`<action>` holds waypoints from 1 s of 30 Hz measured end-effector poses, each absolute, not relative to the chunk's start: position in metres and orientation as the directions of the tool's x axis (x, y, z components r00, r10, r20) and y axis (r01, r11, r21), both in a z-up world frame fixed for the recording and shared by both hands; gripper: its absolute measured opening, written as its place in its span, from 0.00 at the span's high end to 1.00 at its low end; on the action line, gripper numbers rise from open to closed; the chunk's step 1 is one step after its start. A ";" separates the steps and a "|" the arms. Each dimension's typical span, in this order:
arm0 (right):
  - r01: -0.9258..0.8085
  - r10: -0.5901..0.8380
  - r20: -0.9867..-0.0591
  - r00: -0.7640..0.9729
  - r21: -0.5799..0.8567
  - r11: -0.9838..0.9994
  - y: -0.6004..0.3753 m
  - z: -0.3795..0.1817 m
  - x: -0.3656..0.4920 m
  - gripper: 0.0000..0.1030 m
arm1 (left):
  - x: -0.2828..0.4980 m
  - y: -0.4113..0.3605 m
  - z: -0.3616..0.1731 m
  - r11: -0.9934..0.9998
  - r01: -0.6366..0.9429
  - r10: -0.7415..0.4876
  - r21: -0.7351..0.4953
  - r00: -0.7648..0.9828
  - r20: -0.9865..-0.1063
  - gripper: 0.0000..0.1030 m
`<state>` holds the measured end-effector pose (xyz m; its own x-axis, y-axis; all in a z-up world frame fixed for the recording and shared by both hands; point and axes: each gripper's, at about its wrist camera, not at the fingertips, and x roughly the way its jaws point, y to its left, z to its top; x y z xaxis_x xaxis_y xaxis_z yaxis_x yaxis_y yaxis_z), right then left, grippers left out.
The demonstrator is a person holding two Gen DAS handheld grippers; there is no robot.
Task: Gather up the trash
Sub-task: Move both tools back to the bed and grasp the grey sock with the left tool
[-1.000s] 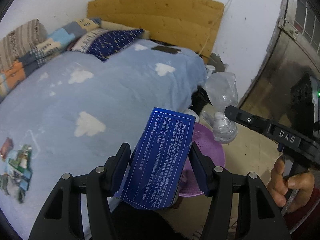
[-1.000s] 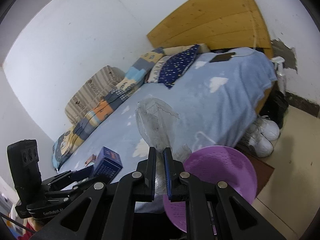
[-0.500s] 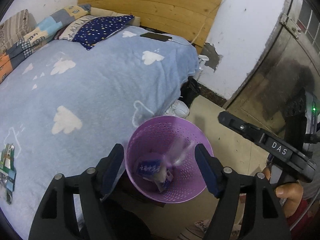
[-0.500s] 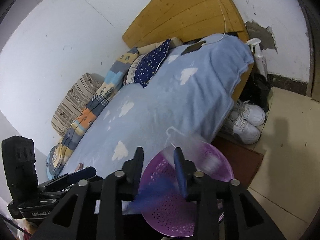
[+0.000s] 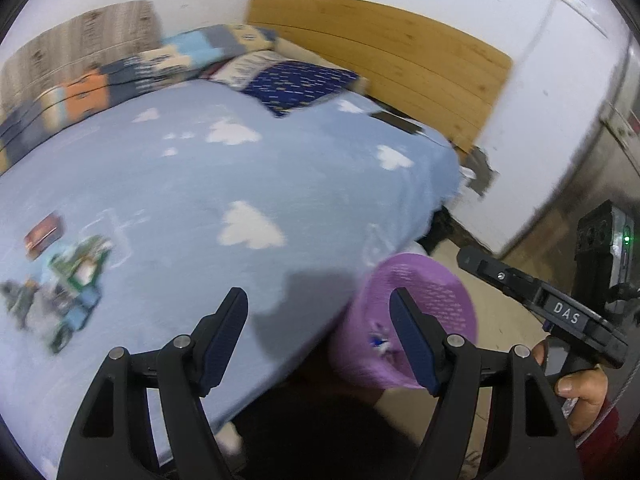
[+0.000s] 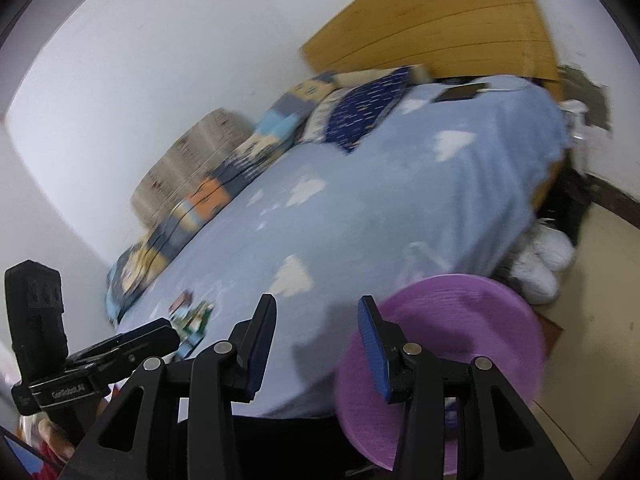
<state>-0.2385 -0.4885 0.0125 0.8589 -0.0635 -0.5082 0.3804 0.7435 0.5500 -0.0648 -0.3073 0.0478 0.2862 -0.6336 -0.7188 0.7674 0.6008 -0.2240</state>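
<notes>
Home bedroom; bed [image 5: 248, 184] under blue cloud-print blanket [image 6: 360, 224]; wooden headboard [image 5: 384, 60]; pillows [image 5: 296, 80] and folded patchwork quilt [image 5: 132, 76] along white wall; white sneakers [image 6: 540, 264] on floor; purple wastebasket [image 6: 460, 320] beside bed.

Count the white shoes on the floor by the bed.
2: the white shoes sit side by side on the floor at the bed's edge, behind the purple basket. More may hide behind the basket.

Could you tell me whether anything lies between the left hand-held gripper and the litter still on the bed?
Nothing visible does: only bare blue blanket separates the empty, open left hand-held gripper from the wrappers and small red box.
</notes>
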 end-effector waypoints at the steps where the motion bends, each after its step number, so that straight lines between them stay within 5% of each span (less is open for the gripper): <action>1: 0.363 -0.045 -0.509 0.860 0.547 0.755 -0.481 0.014 -0.230 0.57 | -0.060 -0.298 0.048 0.616 0.755 -0.628 -0.226 0.296 -0.720 0.30; 20: 0.031 0.244 -0.554 0.796 0.439 0.898 -0.323 0.040 -0.067 0.51 | 0.067 -0.058 0.020 0.910 0.320 -0.404 -0.264 0.537 -0.740 0.30; 30: -0.095 0.357 -0.623 0.696 0.412 0.906 -0.254 0.006 -0.005 0.50 | 0.153 -0.033 -0.036 0.961 0.123 -0.275 -0.246 0.451 -0.849 0.30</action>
<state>-0.0045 -0.2540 0.0063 0.6958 0.3565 -0.6235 -0.0949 0.9061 0.4122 0.1531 -0.0332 -0.0363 0.4505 -0.2751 -0.8493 0.1226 0.9614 -0.2464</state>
